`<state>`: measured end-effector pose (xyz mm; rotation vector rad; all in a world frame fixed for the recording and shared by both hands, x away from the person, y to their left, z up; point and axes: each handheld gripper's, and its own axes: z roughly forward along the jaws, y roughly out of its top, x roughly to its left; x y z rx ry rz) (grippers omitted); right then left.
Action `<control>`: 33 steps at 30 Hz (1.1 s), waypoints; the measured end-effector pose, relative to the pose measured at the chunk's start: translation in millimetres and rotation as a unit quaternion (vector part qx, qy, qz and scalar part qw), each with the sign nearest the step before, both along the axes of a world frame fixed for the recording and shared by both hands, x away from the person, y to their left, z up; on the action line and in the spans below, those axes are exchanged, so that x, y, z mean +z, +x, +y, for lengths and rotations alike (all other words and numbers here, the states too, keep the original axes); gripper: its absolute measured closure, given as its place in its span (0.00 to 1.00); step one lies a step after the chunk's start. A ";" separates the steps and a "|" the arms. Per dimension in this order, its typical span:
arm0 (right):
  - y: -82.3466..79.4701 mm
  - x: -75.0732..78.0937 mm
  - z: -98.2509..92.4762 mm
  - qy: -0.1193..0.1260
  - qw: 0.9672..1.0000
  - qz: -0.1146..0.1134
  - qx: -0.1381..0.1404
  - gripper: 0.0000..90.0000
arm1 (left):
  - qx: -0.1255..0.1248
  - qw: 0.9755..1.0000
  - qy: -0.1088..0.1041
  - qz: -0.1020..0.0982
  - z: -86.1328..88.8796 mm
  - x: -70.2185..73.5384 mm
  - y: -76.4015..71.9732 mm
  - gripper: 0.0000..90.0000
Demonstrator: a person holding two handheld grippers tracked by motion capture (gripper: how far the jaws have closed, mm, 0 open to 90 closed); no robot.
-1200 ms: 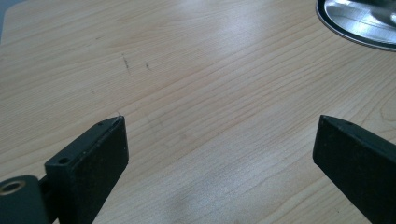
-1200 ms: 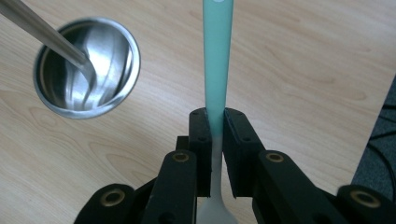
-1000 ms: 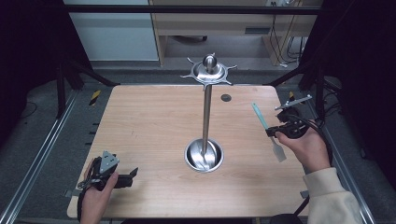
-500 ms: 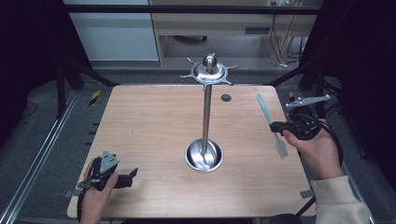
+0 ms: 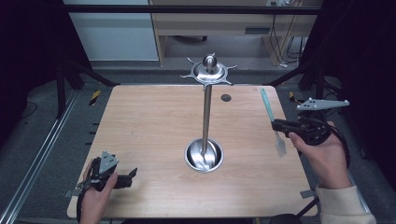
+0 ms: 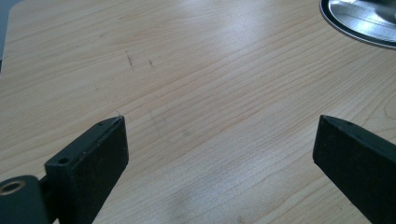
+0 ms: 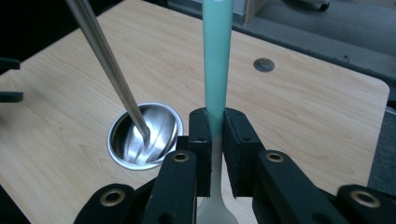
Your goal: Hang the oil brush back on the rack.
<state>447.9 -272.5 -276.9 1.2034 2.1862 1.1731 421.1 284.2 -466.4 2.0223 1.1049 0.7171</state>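
Note:
A steel stand (image 5: pixel 206 112) rises from a round shiny base (image 5: pixel 204 154) at the table's middle, topped by a hooked disc (image 5: pixel 208 71). My right gripper (image 5: pixel 279 125) is shut on a utensil with a teal handle (image 5: pixel 267 103) and a pale translucent head (image 5: pixel 280 144), held above the table's right side. In the right gripper view the teal handle (image 7: pixel 217 60) points up between the pads (image 7: pixel 200 140), with the stand's pole (image 7: pixel 107 60) and base (image 7: pixel 144 135) to the left. My left gripper (image 5: pixel 130 175) rests at the table's near left corner, its jaws wide apart over bare wood (image 6: pixel 219 135).
The wooden table (image 5: pixel 149 126) has a small dark hole (image 5: pixel 226 97) near its far edge. A metal rail (image 5: pixel 37 158) runs along the left side. A cabinet and desk with cables stand beyond the table's far edge.
My right gripper has lifted the teal utensil up and slightly toward the right; the handle now stands more upright. The left gripper has stayed where it was.

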 end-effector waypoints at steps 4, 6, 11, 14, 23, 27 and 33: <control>-4.3 3.1 -0.6 0.010 1.000 -0.015 0.008 0.91 | 0.001 1.000 0.001 0.002 -0.1 -0.5 0.9 0.03; -5.3 5.1 -1.5 0.021 1.000 -0.021 0.011 0.91 | 0.002 1.000 0.002 0.003 -0.3 -0.6 0.4 0.03; -10.3 8.7 1.9 0.034 0.998 -0.038 0.021 0.91 | 0.004 1.000 0.002 0.004 1.3 -0.9 0.7 0.03; -15.0 11.7 5.5 0.039 0.998 -0.048 0.022 0.91 | 0.002 1.000 0.002 0.002 0.9 -0.4 0.3 0.03; -26.3 17.1 17.7 0.057 0.995 -0.076 0.036 0.91 | 0.002 1.000 0.000 -0.001 1.1 0.2 -0.9 0.03; -30.4 17.7 22.8 0.061 0.994 -0.086 0.041 0.91 | 0.002 1.000 0.002 0.002 0.3 -0.5 0.3 0.03; -40.9 19.0 31.3 0.064 0.991 -0.103 0.051 0.91 | 0.001 1.000 0.004 0.001 -0.6 -0.3 -0.4 0.03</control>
